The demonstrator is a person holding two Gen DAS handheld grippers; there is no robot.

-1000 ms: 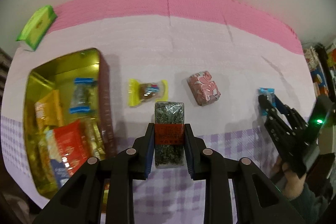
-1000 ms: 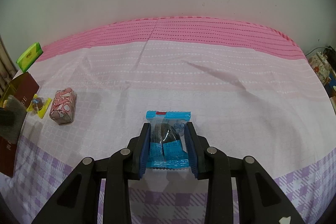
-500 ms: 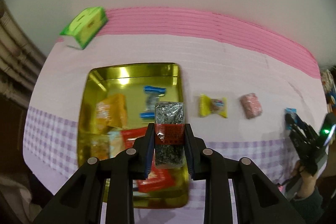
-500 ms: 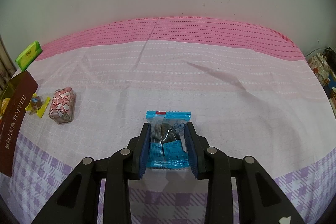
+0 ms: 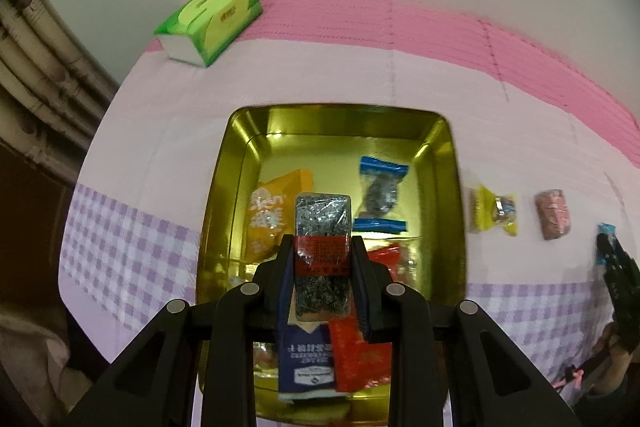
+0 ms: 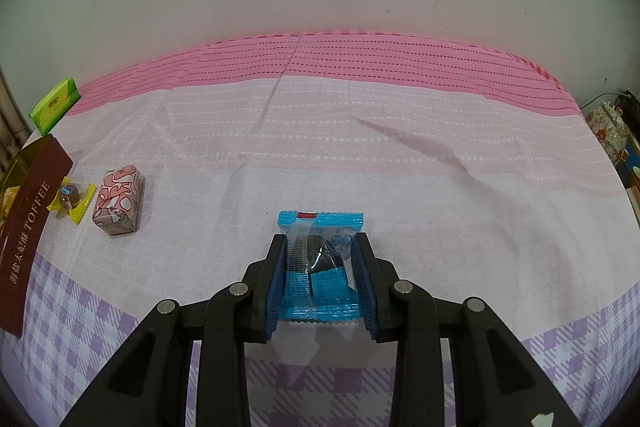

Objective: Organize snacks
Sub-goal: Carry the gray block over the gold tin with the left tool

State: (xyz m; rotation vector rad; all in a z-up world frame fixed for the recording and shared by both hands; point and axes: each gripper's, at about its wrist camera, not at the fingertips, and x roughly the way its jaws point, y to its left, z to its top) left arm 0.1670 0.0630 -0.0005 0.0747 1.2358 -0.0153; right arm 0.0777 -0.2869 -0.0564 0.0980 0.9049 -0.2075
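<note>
Left gripper (image 5: 323, 259) clamped on dark seaweed pack (image 5: 322, 227) at its red band, pack lengthwise between pads, held above gold tin (image 5: 240, 163) with snacks inside. Right gripper (image 6: 321, 259) closed on blue-wrapped snack (image 6: 320, 263), wrapper squeezed between pads, far end sticking out past fingertips, low over the tablecloth (image 6: 400, 167). Yellow candy (image 6: 72, 197), pink packet (image 6: 118, 201) beside tin.

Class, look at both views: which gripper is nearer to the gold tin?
Left. The left gripper hangs directly over the gold tin, holding a dark snack bar. The right gripper sits far off, gripping a blue packet.
</note>
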